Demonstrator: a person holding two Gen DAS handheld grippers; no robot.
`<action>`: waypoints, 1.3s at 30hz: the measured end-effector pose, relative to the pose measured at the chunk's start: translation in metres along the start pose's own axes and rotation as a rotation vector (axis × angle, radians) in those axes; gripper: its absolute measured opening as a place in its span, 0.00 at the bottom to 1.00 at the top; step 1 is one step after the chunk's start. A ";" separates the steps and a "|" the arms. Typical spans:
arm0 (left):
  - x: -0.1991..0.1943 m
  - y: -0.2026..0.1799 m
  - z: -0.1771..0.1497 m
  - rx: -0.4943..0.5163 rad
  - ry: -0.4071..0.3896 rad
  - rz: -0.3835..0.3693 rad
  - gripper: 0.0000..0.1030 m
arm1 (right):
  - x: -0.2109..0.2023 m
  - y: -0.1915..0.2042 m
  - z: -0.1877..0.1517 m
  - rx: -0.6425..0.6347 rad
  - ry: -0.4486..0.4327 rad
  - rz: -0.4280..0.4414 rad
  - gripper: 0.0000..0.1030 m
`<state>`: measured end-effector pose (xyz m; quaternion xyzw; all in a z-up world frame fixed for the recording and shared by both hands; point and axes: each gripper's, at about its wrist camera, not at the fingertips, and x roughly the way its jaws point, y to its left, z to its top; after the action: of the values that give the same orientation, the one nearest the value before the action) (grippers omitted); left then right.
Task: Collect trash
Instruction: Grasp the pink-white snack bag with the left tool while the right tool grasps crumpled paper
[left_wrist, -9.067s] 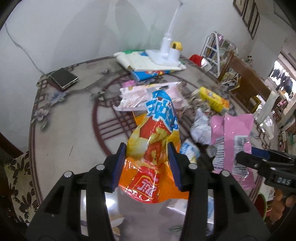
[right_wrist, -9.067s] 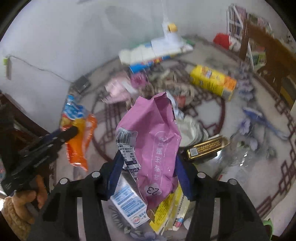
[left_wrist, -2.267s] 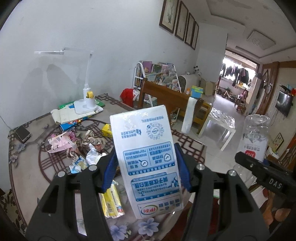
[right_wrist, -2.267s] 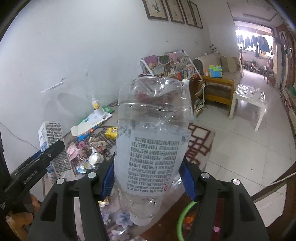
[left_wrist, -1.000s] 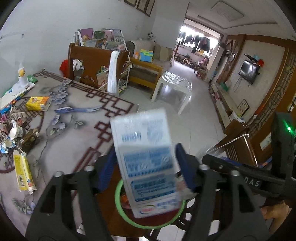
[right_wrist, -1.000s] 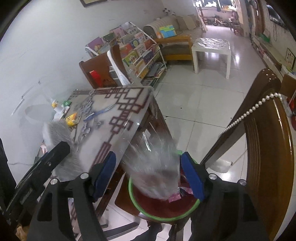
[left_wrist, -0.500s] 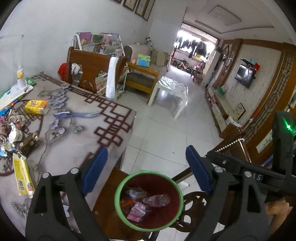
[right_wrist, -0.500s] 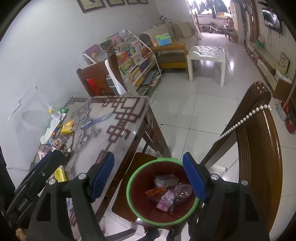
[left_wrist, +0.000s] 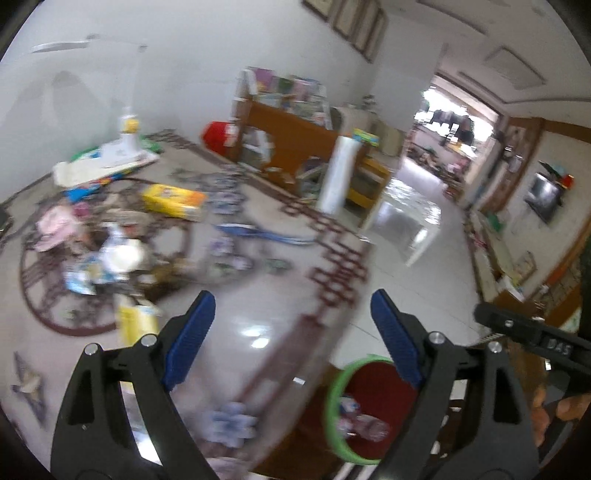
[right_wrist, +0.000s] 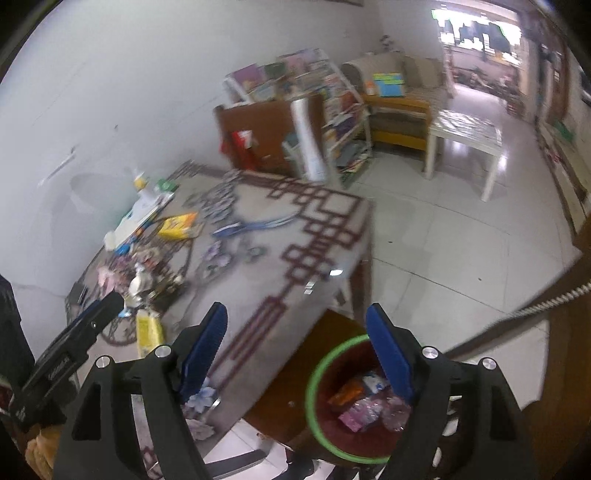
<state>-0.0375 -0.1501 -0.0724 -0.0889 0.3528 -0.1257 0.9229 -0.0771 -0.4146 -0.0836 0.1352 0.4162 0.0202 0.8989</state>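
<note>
My left gripper (left_wrist: 290, 306) is open and empty above the near edge of the patterned table (left_wrist: 236, 317). Also open and empty, my right gripper (right_wrist: 295, 314) hangs over the table corner and the red bin with a green rim (right_wrist: 314, 369). That bin (left_wrist: 330, 406) sits on a wooden seat at lower right and holds wrappers (right_wrist: 360, 408) and a crushed bottle. Left on the table are a yellow box (left_wrist: 173, 201), a heap of wrappers (left_wrist: 110, 254) and a yellow packet (left_wrist: 136, 321). The left view is blurred.
A white desk lamp (left_wrist: 127, 142) stands on books at the table's far edge. Beyond it are a wooden chair (right_wrist: 269, 129), a book rack (right_wrist: 295, 77) and a small white table (right_wrist: 465, 129). A chair back with a bead string (right_wrist: 543, 306) rises at right.
A second ago a milk carton and a clear bottle dropped from the jaws into the bin. Since then both grippers, empty and wider, have swung from the bin toward the table.
</note>
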 end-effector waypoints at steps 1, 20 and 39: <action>-0.001 0.012 0.002 -0.005 -0.002 0.021 0.81 | 0.005 0.008 0.000 -0.008 0.006 0.007 0.73; 0.054 0.362 0.074 -0.667 0.037 0.385 0.92 | 0.104 0.130 0.002 -0.035 0.149 0.032 0.73; 0.125 0.402 0.055 -0.796 0.204 0.229 0.47 | 0.201 0.224 0.053 -0.255 0.232 0.101 0.73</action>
<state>0.1577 0.2005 -0.2119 -0.3855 0.4710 0.1156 0.7850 0.1116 -0.1808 -0.1422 0.0374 0.5038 0.1333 0.8527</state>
